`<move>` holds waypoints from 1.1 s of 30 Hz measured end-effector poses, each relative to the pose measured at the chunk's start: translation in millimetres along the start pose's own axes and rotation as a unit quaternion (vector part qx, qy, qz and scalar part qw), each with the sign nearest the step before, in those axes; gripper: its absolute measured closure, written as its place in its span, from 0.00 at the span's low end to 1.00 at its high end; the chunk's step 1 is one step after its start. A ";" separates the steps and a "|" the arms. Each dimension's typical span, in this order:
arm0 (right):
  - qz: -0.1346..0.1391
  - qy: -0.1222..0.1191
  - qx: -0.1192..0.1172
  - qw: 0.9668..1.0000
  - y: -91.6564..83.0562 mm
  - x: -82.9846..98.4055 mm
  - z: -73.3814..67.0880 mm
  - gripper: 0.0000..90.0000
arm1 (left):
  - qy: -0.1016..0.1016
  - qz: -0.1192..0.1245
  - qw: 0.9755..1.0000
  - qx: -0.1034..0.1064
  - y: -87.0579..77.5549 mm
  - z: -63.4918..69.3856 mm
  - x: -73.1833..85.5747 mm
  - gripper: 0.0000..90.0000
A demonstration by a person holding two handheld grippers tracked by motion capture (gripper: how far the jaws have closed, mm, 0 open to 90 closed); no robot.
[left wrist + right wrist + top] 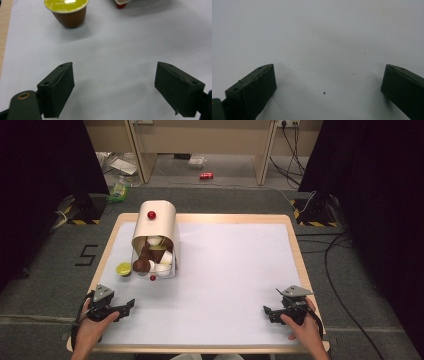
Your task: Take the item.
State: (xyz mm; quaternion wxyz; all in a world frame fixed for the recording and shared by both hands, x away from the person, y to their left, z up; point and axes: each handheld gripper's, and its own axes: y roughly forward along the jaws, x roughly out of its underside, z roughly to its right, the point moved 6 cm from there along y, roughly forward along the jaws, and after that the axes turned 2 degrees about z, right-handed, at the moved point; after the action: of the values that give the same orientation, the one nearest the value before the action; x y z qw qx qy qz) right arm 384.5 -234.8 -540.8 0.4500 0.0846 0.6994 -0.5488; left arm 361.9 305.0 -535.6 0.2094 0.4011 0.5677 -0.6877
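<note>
A small brown capsule (67, 12) with a yellow-green foil lid stands upright on the white table cover (230, 270), left of centre in the high view, just beside the mouth of a tipped cream container (156, 230).

The left gripper (131, 305), at the lower left, has its jaws spread and empty, the capsule lying ahead of them and apart. The right gripper (266, 311), at the lower right, is likewise spread over bare cover.

More capsules (152, 256), brown and white, fill the container's mouth. A red ball (153, 277) lies at its front edge.

Both black two-jaw grippers, left gripper (131, 305) and right gripper (266, 311), carried grey three-cornered top plates, trailing black cables and screw-holed pads (60, 87).
</note>
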 end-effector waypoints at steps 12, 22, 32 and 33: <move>0.000 0.000 0.000 1.000 0.0 0.0 0.0 0.00 | 0.014 -0.006 1.000 0.000 -2.7 11.2 10.3 0.17; 0.000 0.000 0.000 1.000 0.0 0.0 0.0 0.00 | 0.009 -0.009 1.000 0.002 -10.0 15.1 19.0 0.17; 0.000 0.000 0.000 1.000 0.0 0.0 0.0 0.00 | 0.005 0.005 1.000 -0.004 -16.3 19.7 26.1 0.17; 0.000 0.000 0.000 1.000 0.0 0.0 0.0 0.00 | 0.005 0.006 1.000 -0.003 -16.6 19.7 26.4 0.17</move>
State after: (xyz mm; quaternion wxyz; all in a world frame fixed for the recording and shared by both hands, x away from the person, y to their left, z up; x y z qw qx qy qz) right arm 384.5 -234.9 -540.8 0.4502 0.0846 0.6992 -0.5489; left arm 327.8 295.1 -545.6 0.2113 0.4074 0.5687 -0.6826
